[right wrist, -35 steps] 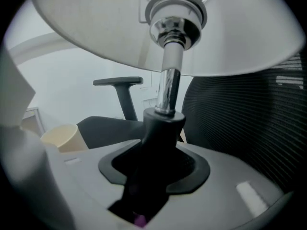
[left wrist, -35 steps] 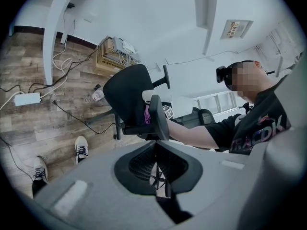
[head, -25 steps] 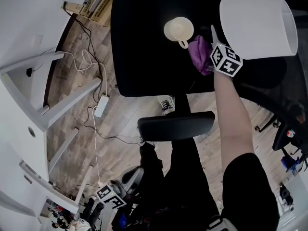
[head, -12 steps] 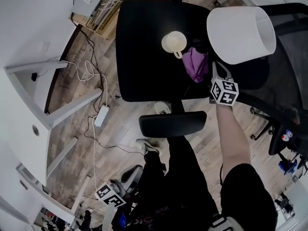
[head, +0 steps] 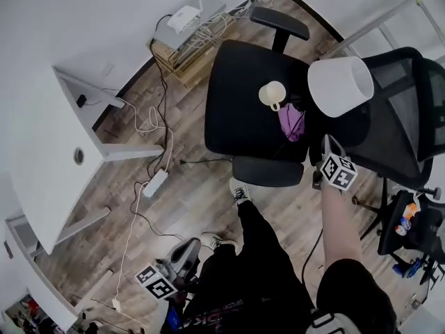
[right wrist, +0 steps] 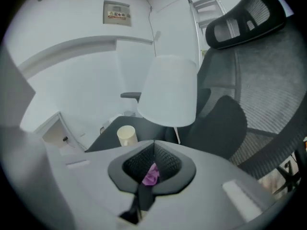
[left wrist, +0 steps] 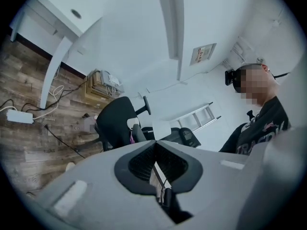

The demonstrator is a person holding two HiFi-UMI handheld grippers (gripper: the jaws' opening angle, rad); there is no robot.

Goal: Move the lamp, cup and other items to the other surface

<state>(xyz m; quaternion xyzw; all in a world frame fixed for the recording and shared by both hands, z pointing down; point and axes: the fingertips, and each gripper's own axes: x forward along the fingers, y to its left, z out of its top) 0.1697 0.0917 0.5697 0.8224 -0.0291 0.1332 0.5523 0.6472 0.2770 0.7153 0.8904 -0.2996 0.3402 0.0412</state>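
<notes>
The head view looked steeply down from high above onto the chair [head: 243,110], the lamp [head: 339,85] and the cup [head: 272,93]. The right gripper view sat close at the chair's near right, facing both. The left gripper view looked almost level from well away, near left. All three views shared the chair, the lamp and the cup.

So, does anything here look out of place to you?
Yes: the lamp, cup and crumpled purple cloth sit on an office chair's seat, an unsteady spot for a lamp. Nothing looks spilled.
</notes>
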